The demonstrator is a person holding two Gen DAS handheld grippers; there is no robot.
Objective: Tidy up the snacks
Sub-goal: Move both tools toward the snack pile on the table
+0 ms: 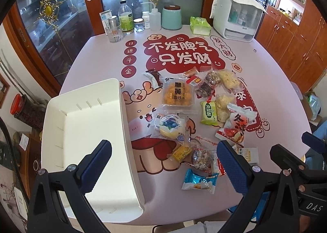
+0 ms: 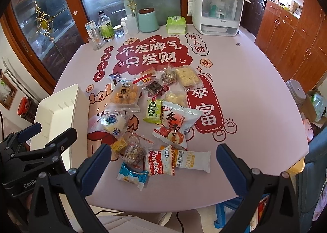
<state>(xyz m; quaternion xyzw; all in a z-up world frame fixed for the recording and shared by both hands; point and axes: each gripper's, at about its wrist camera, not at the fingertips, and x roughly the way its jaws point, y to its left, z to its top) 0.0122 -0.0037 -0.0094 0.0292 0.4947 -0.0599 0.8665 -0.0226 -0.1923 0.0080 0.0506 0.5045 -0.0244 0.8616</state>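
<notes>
Both tongs, left gripper (image 1: 163,163) and right gripper (image 2: 163,163), hang wide apart with nothing in them, snacks (image 2: 155,114) piled mid-table (image 2: 255,89), white tray (image 1: 81,130) sitting left of them.

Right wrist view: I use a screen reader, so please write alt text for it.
The open right gripper hovers over wrapped snacks scattered on a pink table, nothing held. An empty white tray sits at the table's left edge, with the left gripper nearby; bottles and jars line the far side.
</notes>
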